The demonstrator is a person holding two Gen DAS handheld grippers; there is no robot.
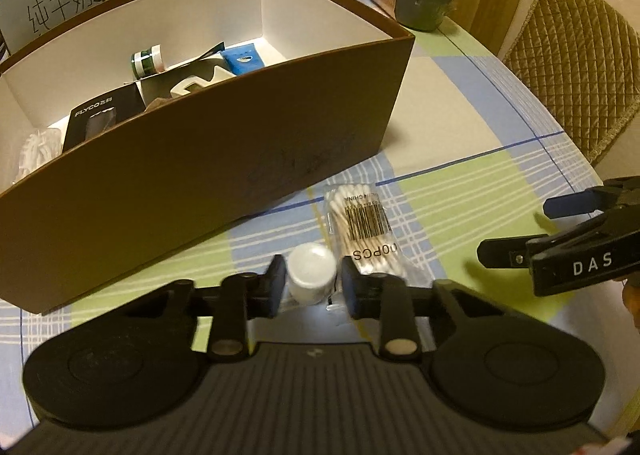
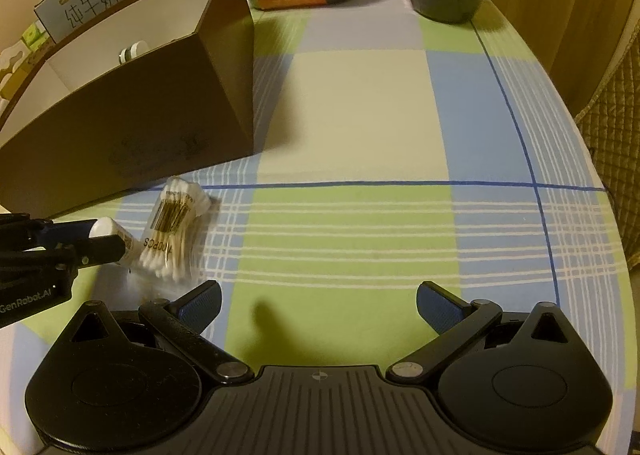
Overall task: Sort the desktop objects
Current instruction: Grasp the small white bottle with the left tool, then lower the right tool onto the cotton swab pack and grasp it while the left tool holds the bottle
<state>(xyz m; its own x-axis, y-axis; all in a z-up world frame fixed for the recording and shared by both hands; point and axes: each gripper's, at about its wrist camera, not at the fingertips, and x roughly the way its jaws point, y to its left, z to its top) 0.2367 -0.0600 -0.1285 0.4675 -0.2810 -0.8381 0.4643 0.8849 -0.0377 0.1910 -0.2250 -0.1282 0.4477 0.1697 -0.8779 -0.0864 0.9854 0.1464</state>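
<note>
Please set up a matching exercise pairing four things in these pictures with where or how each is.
1 white bottle
2 cotton swab pack
3 right gripper
4 brown box

a open over the tablecloth, holding nothing
b holds a FLYCO carton
c between the left gripper's fingers
d lying flat beside the box

Pairs: 1-c, 2-d, 3-a, 4-b

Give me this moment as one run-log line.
left gripper: shut on white bottle | right gripper: open, holding nothing | cotton swab pack: on tablecloth beside bottle | brown box: open, holds items
</note>
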